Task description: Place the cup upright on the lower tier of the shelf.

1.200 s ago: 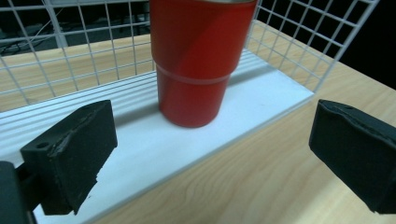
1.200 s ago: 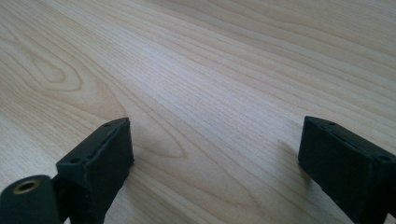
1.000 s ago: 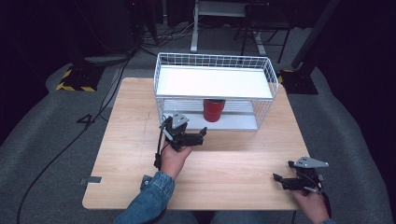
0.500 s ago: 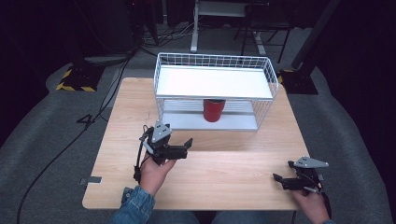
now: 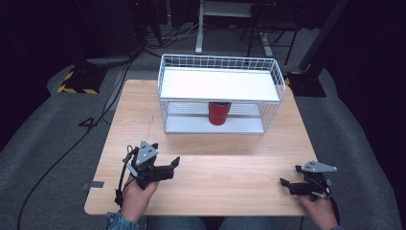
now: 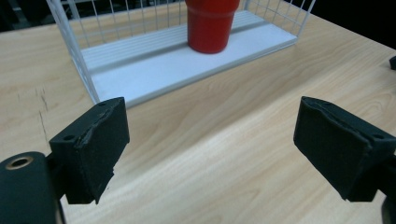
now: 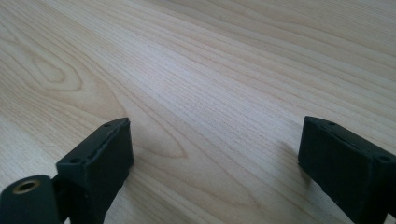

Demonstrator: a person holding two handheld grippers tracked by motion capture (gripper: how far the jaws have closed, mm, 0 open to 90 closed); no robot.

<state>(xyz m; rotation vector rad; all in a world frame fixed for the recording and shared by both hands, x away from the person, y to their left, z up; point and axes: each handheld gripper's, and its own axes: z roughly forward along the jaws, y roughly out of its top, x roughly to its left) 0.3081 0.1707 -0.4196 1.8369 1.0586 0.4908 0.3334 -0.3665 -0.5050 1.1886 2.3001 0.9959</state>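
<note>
Red plastic cup [image 5: 219, 112] is stood upright on the lower shelf of the white wire rack [image 5: 273, 79], its rim hidden by the upper shelf. Left gripper [image 5: 173, 163] has been drawn back toward the wooden table's [image 5: 225, 167] near edge, jaws wide apart, empty. Right gripper [image 5: 288, 184] is held likewise spread, empty

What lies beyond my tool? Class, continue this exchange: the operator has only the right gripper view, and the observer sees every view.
Observer: A white wire rack stands at the far side of the table.
Operator: Is anything in it?
Observer: A red cup stands upright on its lower shelf.
Operator: Where is the other tool?
Observer: The left tool is near the table's front left, open, with nothing between its jaws.
</note>
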